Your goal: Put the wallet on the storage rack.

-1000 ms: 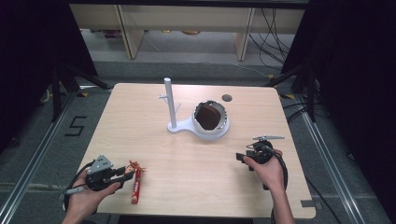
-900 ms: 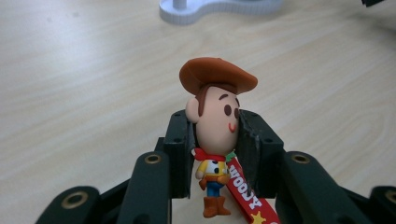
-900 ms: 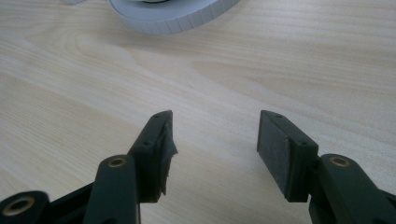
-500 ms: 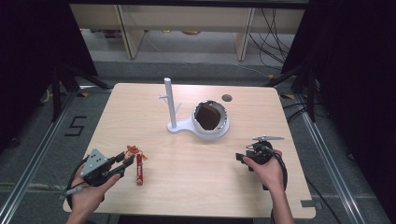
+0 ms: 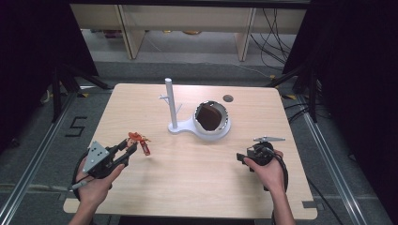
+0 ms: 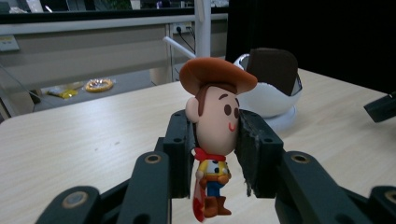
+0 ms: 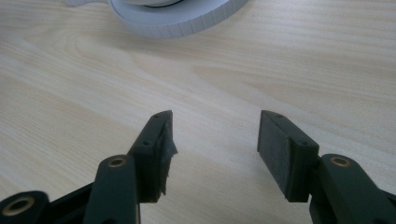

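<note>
A small cowboy figure (image 6: 216, 126) with a brown hat, red scarf and yellow shirt hangs upright above the table, its head pinched between the pads of my left gripper (image 6: 215, 140). From above, the figure (image 5: 140, 140) is at the table's left front, with my left gripper (image 5: 127, 149) shut on it. My right gripper (image 7: 214, 140) stands open over bare wood with nothing between its pads. It rests at the right front (image 5: 243, 158), held in a hand.
A white stand (image 5: 187, 127) with an upright post (image 5: 171, 101) and a round cup with a dark lining (image 5: 210, 116) sits mid-table. Its ribbed base (image 7: 177, 18) lies ahead of my right gripper. A dark hole (image 5: 228, 98) marks the far right tabletop.
My left gripper has lifted the cowboy figure off the table and turned it from lying to upright, moving slightly forward. The right gripper has stayed in place.
</note>
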`<state>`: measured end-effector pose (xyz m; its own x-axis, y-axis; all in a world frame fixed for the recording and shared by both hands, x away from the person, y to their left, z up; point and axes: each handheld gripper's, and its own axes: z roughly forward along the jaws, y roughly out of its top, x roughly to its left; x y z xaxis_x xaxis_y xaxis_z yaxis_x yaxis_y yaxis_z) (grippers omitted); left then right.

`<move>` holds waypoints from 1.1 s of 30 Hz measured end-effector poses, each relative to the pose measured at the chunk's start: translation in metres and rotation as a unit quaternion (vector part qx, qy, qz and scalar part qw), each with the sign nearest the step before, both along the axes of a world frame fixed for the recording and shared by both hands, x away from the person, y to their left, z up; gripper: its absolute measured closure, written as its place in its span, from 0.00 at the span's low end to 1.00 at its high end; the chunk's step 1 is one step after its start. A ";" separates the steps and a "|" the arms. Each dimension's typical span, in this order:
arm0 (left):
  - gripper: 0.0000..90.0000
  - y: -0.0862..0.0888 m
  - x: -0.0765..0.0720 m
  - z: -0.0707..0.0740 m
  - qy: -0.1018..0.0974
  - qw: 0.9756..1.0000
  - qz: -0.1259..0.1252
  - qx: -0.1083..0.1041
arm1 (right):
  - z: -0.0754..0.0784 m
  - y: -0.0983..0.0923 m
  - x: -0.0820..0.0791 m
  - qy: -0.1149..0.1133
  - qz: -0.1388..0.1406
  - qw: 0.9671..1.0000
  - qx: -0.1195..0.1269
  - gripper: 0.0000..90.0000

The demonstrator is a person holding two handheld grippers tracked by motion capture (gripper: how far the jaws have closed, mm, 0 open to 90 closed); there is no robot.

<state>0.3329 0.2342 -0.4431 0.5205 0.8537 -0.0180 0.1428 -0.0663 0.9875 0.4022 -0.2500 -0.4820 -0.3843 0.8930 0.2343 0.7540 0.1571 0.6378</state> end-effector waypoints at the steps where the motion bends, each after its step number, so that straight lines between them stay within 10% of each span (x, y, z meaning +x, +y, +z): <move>1: 0.73 -0.001 0.002 0.001 -0.004 1.000 0.000 0.002 | -0.001 0.000 0.000 -0.002 0.001 1.000 0.002 0.52; 33: 0.73 -0.019 0.046 0.037 -0.034 0.999 -0.010 -0.018 | -0.003 0.001 0.000 0.001 0.000 1.000 0.003 0.51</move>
